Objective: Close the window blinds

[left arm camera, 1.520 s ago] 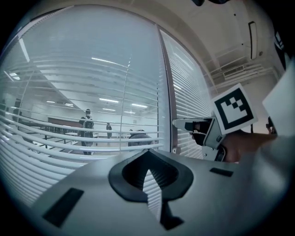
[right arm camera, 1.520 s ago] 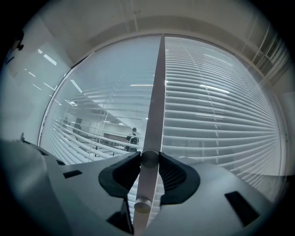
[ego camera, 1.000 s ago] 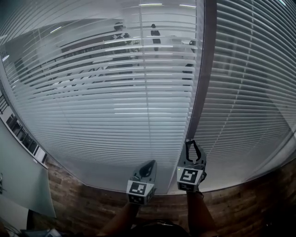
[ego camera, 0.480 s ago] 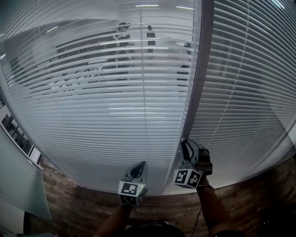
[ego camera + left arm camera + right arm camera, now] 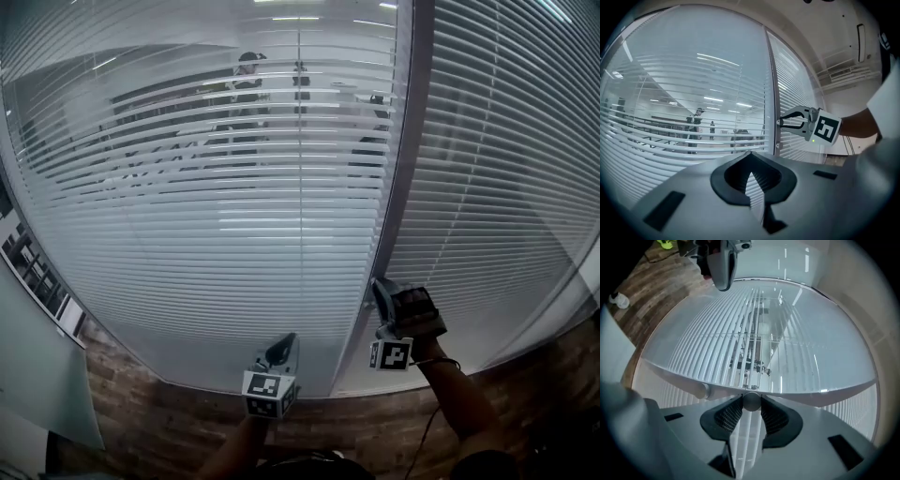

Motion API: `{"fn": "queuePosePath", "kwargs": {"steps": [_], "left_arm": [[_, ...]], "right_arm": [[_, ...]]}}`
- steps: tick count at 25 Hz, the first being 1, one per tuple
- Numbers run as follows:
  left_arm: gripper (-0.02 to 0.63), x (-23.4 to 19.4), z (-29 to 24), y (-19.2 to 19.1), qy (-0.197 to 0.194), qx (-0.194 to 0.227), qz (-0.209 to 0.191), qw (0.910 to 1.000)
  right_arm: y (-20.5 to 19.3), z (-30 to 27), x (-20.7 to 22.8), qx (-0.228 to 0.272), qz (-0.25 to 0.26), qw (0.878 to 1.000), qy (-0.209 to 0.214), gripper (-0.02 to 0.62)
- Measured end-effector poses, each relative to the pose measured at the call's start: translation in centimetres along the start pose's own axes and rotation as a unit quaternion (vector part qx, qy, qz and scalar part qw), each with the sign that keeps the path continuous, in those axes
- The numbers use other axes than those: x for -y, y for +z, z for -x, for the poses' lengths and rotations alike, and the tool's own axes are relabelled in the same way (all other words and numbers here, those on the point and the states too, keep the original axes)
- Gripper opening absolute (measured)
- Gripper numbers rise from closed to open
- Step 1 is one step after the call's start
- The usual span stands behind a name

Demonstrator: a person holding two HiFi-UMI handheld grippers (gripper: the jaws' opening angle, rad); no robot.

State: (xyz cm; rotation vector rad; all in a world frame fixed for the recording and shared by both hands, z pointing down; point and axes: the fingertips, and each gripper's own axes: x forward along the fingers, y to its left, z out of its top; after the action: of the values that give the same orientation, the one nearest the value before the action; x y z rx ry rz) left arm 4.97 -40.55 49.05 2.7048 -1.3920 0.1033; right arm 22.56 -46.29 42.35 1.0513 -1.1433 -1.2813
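Observation:
White slatted blinds [image 5: 234, 216] cover the big left pane, their slats tilted partly open so the room behind shows through. A second blind [image 5: 497, 187] covers the right pane. Between them runs a grey frame post [image 5: 408, 169]. My right gripper [image 5: 380, 284] reaches up to this post, its gloved hand rolled over. In the right gripper view, the right gripper [image 5: 751, 401] is shut on a small round grey knob [image 5: 751, 399]. My left gripper [image 5: 286, 339] hangs lower and to the left, apart from the blinds. Its jaws [image 5: 749, 158] meet at the tips with nothing between them.
A brown brick-patterned wall [image 5: 150, 412] runs under the window. A pale panel [image 5: 37, 375] leans at the lower left. People [image 5: 246, 75] stand in the room beyond the glass. A second small knob [image 5: 777, 146] sits on the post below my right gripper [image 5: 780, 123].
My right hand has rolled over at the frame post, so the glove's back now faces up and the marker cube has swung right. The left gripper has barely moved.

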Motion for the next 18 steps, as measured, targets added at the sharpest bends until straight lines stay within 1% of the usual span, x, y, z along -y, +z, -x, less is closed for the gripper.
{"fn": "queuePosePath", "kwargs": {"steps": [2, 4, 5, 6, 7, 8, 9, 10, 11, 12, 13, 14, 15, 16, 17, 18], "left_arm": [[0.0, 0.6, 0.4, -0.1, -0.001, -0.002, 0.001, 1.0], [0.0, 0.9, 0.5, -0.3, -0.008, -0.005, -0.007, 0.9999], [0.0, 0.9, 0.6, -0.2, -0.011, -0.005, -0.01, 0.9999], [0.0, 1.0, 0.8, 0.1, -0.013, -0.003, -0.012, 0.9998], [0.0, 1.0, 0.9, 0.1, -0.015, -0.001, -0.012, 0.9998], [0.001, 1.0, 1.0, -0.1, -0.016, -0.002, -0.013, 0.9998], [0.0, 0.9, 1.0, -0.5, -0.015, -0.005, -0.014, 0.9998], [0.0, 0.6, 1.1, -0.7, -0.01, -0.007, -0.013, 0.9998], [0.0, 0.4, 1.4, -0.6, -0.004, -0.008, -0.009, 0.9999], [0.0, 0.2, 1.8, -0.5, 0.001, -0.009, -0.005, 0.9999], [0.0, 0.1, 2.1, -0.5, 0.002, -0.01, -0.004, 0.9999], [0.001, 0.2, 2.4, -0.5, -0.001, -0.011, -0.005, 0.9999], [0.0, 0.5, 2.5, -0.6, -0.005, -0.01, -0.007, 0.9999], [0.0, 0.9, 2.6, -0.5, -0.009, -0.008, -0.008, 0.9999], [0.0, 1.3, 2.5, -0.5, -0.012, -0.006, -0.009, 0.9999], [0.0, 1.7, 2.3, -0.7, -0.015, -0.005, -0.009, 0.9998]], "right_arm": [[0.2, 0.2, -0.2, 0.004, 0.026, 1.0, 0.004, 0.121], [0.4, 0.2, -0.1, 0.009, 0.042, 0.999, 0.003, 0.121], [0.4, 0.2, -0.1, 0.007, 0.045, 0.999, 0.001, 0.121], [0.3, 0.2, 0.0, 0.004, 0.036, 0.999, -0.002, 0.121], [0.0, 0.3, 0.0, 0.001, 0.01, 1.0, -0.005, 0.121], [-0.2, 0.5, -0.1, 0.001, -0.039, 0.999, -0.007, 0.121], [-0.4, 0.7, -0.3, 0.001, -0.106, 0.994, -0.005, 0.121], [-0.5, 0.9, -0.6, 0.002, -0.181, 0.983, -0.002, 0.121], [-0.5, 1.0, -0.8, 0.001, -0.256, 0.967, 0.001, 0.121], [-0.5, 1.2, -0.9, -0.003, -0.326, 0.945, 0.002, 0.121], [-0.5, 1.3, -0.8, -0.007, -0.393, 0.919, 0.0, 0.121], [-0.5, 1.5, -0.5, -0.011, -0.459, 0.888, -0.004, 0.121], [-0.6, 1.6, -0.1, -0.012, -0.521, 0.853, -0.008, 0.126], [-0.7, 1.6, 0.1, -0.012, -0.577, 0.817, -0.012, 0.149], [-0.9, 1.4, 0.0, -0.012, -0.624, 0.781, -0.016, 0.157], [-1.1, 1.2, -0.3, -0.015, -0.66, 0.751, -0.019, 0.16]]}}
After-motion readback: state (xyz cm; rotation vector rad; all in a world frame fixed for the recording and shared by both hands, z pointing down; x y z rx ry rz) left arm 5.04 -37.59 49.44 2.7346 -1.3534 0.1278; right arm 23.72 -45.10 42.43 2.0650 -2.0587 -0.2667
